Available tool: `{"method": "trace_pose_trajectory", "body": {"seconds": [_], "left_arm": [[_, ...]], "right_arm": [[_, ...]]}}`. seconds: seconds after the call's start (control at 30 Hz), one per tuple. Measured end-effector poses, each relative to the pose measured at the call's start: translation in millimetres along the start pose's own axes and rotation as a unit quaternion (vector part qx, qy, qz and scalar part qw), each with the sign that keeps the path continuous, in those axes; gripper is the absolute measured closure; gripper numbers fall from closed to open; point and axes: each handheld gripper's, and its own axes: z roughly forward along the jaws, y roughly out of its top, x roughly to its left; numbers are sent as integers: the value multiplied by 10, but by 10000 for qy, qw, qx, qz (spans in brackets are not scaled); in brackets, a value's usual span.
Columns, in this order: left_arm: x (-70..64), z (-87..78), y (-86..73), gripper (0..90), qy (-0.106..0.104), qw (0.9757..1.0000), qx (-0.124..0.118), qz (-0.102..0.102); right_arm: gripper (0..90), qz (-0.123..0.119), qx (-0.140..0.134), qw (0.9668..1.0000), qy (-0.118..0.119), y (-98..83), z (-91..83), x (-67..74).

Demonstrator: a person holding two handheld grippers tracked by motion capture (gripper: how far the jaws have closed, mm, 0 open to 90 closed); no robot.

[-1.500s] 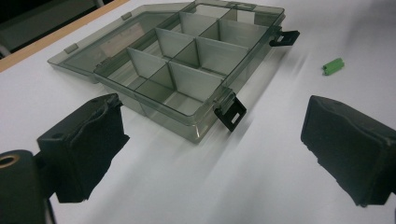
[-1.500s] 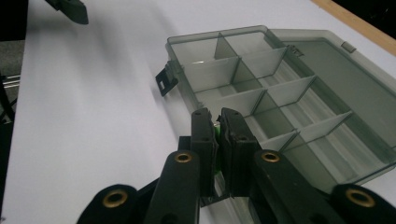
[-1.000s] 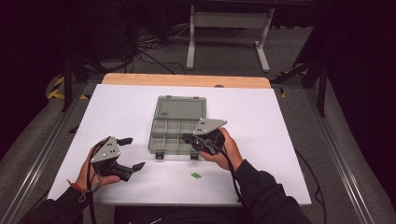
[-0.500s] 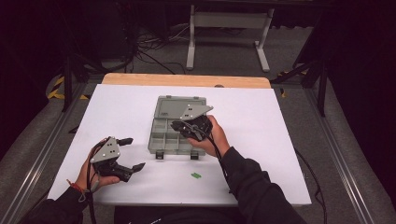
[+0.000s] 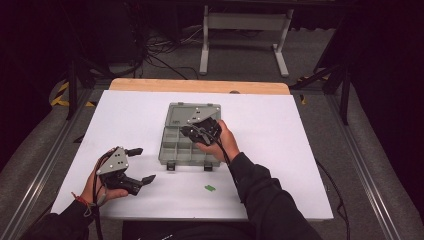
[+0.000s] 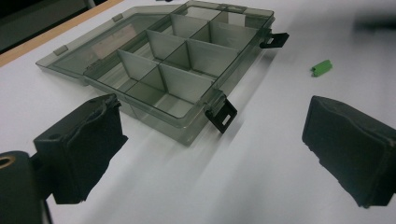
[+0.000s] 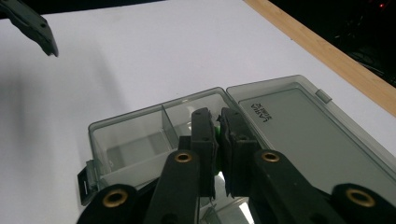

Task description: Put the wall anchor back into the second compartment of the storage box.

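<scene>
A smoky grey compartment box lies open in the middle of the white table, its lid folded flat on the far side. My right gripper hovers over the box's compartments, shut on a small green piece that peeks out between the pads above a compartment at the box's end. My left gripper rests in a hand at the front left, jaws wide open and holding nothing, facing the box. Another small green piece lies loose on the table in front of the box.
Two black latches hang open on the box's front wall. The white sheet ends at a wooden table edge at the back. Beyond it stand a metal frame and cables on the floor. The loose green piece lies right of the box in the left gripper view.
My right gripper has moved from the box's front right corner to over its compartments, away from the person and a little left. The left gripper has stayed put.
</scene>
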Motion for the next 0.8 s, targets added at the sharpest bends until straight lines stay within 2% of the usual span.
{"method": "trace_pose_trajectory", "body": {"seconds": [0.37, 0.8], "left_arm": [[1, -3, -1, 57, -29, 10000, -4, -9], [1, -1, -4, 56, -89, 10000, 5, -2]], "right_arm": [[849, 85, 95, 9999, -57, 7, 110, -78], [849, 115, 334, 9993, -112, -14, 225, -137]]}}
